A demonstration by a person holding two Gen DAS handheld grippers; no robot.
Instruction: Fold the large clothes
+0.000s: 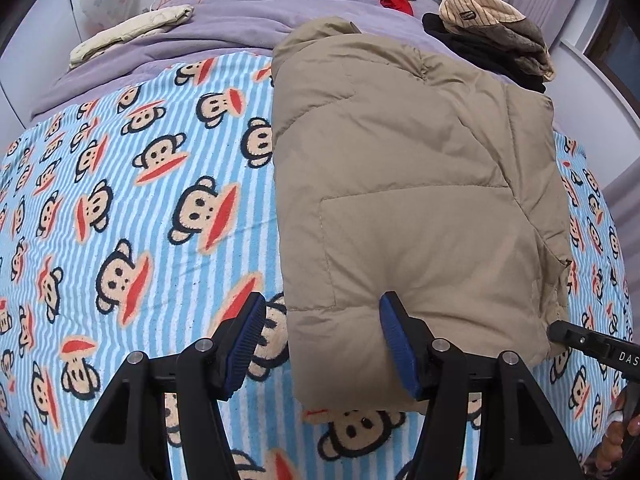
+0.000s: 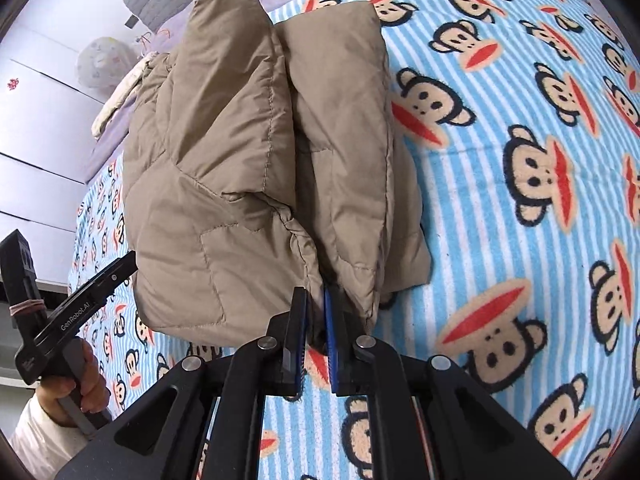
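The worry from here, as I see it, is that the puffy tan quilted down jacket (image 1: 404, 184) springs back open: padding like that resists a crease, and the right gripper (image 2: 316, 320) has only a thin bit of hem pinched between its nearly closed blue pads near the bottom centre of the right wrist view, so a quick tug could pull the fabric free and let the upper layer slide off the lower one. The left gripper (image 1: 320, 340) is spread wide, one pad over the bed cover and the other resting against the jacket's near edge at the lower middle of the left wrist view, gripping nothing, so that side of the bundle has no hold on it (a lift from the right alone would probably twist it). The jacket itself lies already doubled into a long thick bundle on the blue-and-white striped fleece bed cover printed with monkey faces (image 1: 132, 200), filling the centre and right of the left wrist view. Its surface is matte and creased, with stitched seams and a patch pocket showing, and two padded lobes sit side by side towards the top of the right wrist view.
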